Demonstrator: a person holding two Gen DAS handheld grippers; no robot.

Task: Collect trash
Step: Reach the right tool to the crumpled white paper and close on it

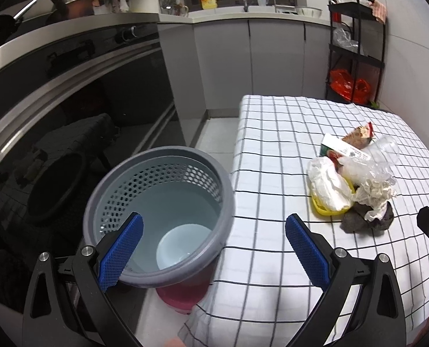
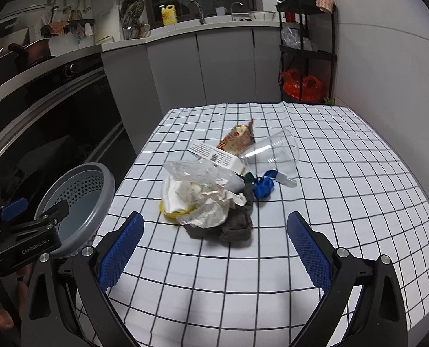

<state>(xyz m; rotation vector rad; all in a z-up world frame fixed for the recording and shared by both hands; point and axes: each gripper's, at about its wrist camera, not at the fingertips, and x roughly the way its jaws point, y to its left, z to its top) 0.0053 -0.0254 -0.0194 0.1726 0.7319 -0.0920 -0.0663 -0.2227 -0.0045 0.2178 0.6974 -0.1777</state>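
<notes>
A pile of trash [image 2: 211, 190] lies on the checked tablecloth [image 2: 344, 202]: crumpled paper [image 2: 211, 208], a clear plastic bag [image 2: 197, 170], a clear plastic cup [image 2: 272, 151], a snack wrapper [image 2: 237, 138], a white box [image 2: 214, 154], a blue wrapper [image 2: 263, 186], a dark cloth [image 2: 232, 227] and a yellow piece [image 2: 171, 212]. The pile also shows in the left wrist view [image 1: 356, 179]. A grey perforated bin [image 1: 159, 214] stands beside the table's left edge. My left gripper [image 1: 214, 245] is open over the bin's rim. My right gripper [image 2: 214, 240] is open in front of the pile.
A dark oven front [image 1: 69, 92] and grey cabinets [image 2: 214, 66] run along the left and back. A black shelf rack [image 2: 307, 46] with red bags stands at the far right corner. A pink stool [image 1: 182, 297] is under the bin.
</notes>
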